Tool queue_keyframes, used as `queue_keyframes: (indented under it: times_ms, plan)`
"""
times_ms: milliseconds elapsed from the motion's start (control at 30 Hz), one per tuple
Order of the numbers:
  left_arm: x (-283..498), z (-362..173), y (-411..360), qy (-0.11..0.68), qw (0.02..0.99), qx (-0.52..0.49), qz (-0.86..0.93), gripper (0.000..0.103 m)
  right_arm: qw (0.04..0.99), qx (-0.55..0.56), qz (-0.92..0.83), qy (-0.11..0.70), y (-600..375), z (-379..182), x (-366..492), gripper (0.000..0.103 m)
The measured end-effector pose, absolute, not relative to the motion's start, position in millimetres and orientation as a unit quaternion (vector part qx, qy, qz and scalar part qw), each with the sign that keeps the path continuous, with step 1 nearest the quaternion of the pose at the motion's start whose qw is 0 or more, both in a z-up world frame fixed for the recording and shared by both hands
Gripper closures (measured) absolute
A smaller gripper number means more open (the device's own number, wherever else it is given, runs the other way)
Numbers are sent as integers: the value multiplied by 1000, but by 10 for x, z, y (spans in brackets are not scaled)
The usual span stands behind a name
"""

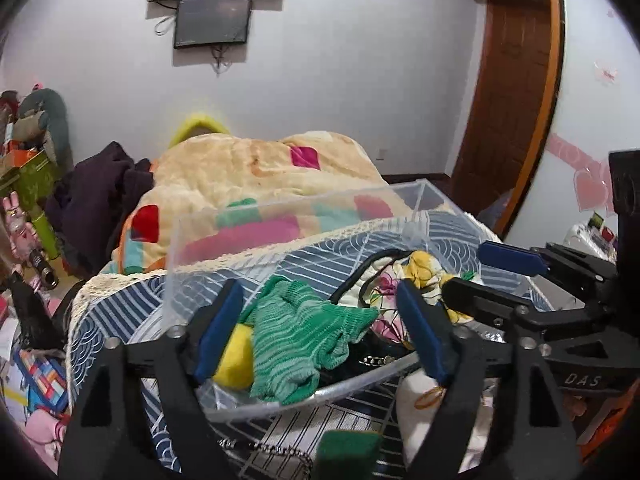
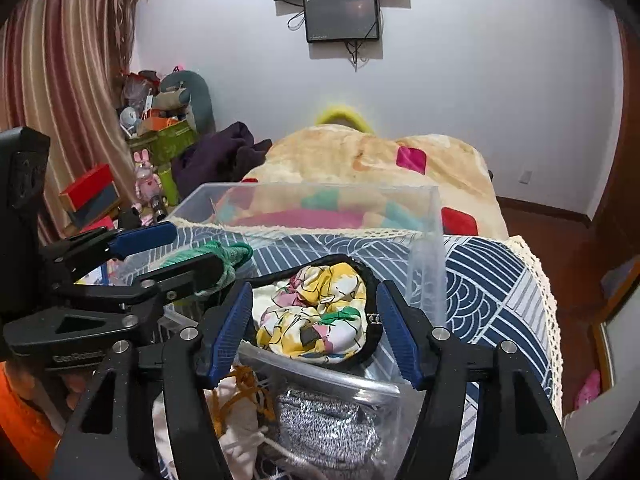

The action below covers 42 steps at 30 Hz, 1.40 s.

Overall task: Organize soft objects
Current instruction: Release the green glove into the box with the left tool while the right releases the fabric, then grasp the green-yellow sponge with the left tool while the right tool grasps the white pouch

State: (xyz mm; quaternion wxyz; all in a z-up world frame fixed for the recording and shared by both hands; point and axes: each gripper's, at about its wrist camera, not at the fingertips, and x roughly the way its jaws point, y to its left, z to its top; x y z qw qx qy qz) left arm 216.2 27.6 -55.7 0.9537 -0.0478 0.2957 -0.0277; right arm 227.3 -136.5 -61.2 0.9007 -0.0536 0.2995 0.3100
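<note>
A clear plastic box (image 1: 280,216) (image 2: 428,240) stands on the bed's blue patterned cover. In it lie a green knit cloth (image 1: 308,336) (image 2: 228,254), a yellow soft item (image 1: 236,356), a floral scrunchie (image 1: 416,276) (image 2: 316,316) and a black strap (image 2: 360,272). My left gripper (image 1: 320,332) is open above the green cloth, jaws on either side, not touching. My right gripper (image 2: 316,332) is open over the floral scrunchie; it also shows in the left wrist view (image 1: 476,268). A white drawstring pouch (image 2: 240,424) and grey knit item (image 2: 324,424) lie before the box.
A folded colourful blanket (image 1: 260,184) (image 2: 380,160) and dark purple clothes (image 1: 100,188) lie beyond the box. A cluttered pile of toys and boxes (image 2: 160,132) stands at the left wall. A wooden door (image 1: 512,100) is on the right.
</note>
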Motion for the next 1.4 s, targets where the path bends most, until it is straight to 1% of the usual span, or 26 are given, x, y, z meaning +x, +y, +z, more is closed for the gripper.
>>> queue_keyframes:
  times_ms: [33,67,200,400,600,733,933,1000,1033,1067,1167,1233,1300,1333,1367,1400]
  plan:
    - [2111,-514,290,289,956,-48,-22,11,902,-50,310,297,-1381,-584,2254,39]
    - [2065,-484,295,284,958,-48,-18,6,904,-46,309,292,-1412,-546,2233,33]
    - [1864,-377,305,265,964,-36,-9,4,912,-34,308,268,-1531,-408,2108,20]
    - [1569,-301,305,257,966,-35,-14,1,917,-26,310,251,-1639,-304,1904,20]
    - [1378,-395,327,270,961,-54,-25,0,916,-43,312,248,-1648,-386,1679,20]
    - [1271,-587,340,292,955,-53,-19,0,907,-48,322,266,-1595,-559,1605,20]
    - [1110,-884,391,316,946,-67,-14,0,884,-46,343,314,-1544,-893,1563,20]
    - [1086,-956,408,321,944,-71,-15,4,877,-36,348,331,-1534,-982,1593,20]
    - [1071,-995,410,324,943,-72,-18,15,873,-32,351,338,-1519,-1023,1616,21]
    - [1075,-1029,406,331,940,-72,-23,24,871,-30,352,342,-1495,-1043,1599,21]
    - [1090,-1109,376,343,936,-75,-35,33,868,-32,353,348,-1432,-1099,1608,21]
    - [1117,-1141,341,344,935,-73,-43,39,865,-38,356,350,-1370,-1116,1605,26]
    - [1148,-1165,308,346,934,-72,-50,45,864,-47,358,352,-1305,-1145,1608,33]
    - [1168,-1183,288,349,933,-70,-54,49,863,-49,358,354,-1281,-1152,1609,35]
    - [1192,-1206,267,353,931,-70,-58,53,861,-51,360,356,-1257,-1163,1620,39]
    - [1213,-1227,255,357,929,-72,-62,55,860,-52,359,358,-1238,-1177,1634,46]
